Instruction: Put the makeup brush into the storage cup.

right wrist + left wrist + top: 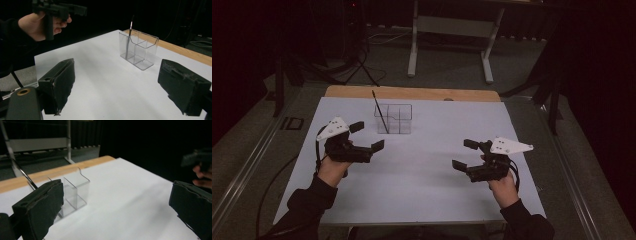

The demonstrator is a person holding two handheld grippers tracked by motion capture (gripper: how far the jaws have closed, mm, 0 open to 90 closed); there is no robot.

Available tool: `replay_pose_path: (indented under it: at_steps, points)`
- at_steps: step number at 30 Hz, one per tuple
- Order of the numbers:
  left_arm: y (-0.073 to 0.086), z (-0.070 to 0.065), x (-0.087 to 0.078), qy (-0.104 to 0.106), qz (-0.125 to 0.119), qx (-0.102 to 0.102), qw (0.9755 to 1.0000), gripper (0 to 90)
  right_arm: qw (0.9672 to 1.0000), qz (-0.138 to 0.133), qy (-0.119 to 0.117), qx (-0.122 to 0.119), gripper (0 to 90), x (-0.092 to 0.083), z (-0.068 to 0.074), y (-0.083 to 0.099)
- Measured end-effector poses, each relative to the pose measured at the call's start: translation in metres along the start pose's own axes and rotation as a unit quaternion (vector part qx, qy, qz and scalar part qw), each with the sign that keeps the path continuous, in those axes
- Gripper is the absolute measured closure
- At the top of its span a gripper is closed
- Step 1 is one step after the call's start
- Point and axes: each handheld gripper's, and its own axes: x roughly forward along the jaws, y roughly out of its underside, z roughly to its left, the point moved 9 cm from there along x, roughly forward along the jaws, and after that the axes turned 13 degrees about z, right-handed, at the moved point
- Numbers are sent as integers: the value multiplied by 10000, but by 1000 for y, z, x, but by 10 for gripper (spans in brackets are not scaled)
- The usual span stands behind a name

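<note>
hovering wide-jawed and empty, left gripper and right gripper flank bare table; thin dark stick already leans in clear divided holder toward far edge; nothing apparently left loose.

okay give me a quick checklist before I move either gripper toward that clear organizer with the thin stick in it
1. Left gripper open and empty: ok.
2. Right gripper open and empty: ok.
3. Clear organizer upright on the white table: ok.
4. Thin stick inside the organizer's left compartment, leaning: ok.
5. Bare table between both grippers and the organizer: ok.
6. What the stick is, pen or brush: cannot tell.
</note>
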Motion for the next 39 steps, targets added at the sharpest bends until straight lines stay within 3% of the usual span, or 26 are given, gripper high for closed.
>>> replay_pose_path:
  at_steps: [5, 9, 15, 26, 33, 39]
  points:
    - [13, -12, 4, 95, 111, 236, 9996, 1, 10000, 3, 6, -14, 140, 0, 0, 0]
    - [22, -23, 6, 271, 93, 267, 9992, 1, 10000, -2, -1, -14, 140, 1, 1, 0]
    - [33, -34, 10, 337, 93, 403, 9986, 1, 10000, 40, 20, -17, 140, 2, 0, 2]
    - [61, -44, 22, 465, 308, 380, 9977, 1, 9999, 94, 24, -25, 140, 5, -1, 5]
    - [79, -45, 31, 472, 290, 282, 9981, 1, 9999, 128, -1, -35, 140, 6, -1, 8]
    - [83, -45, 31, 413, 154, 349, 9984, 1, 9999, 166, 6, -44, 140, 7, -2, 10]
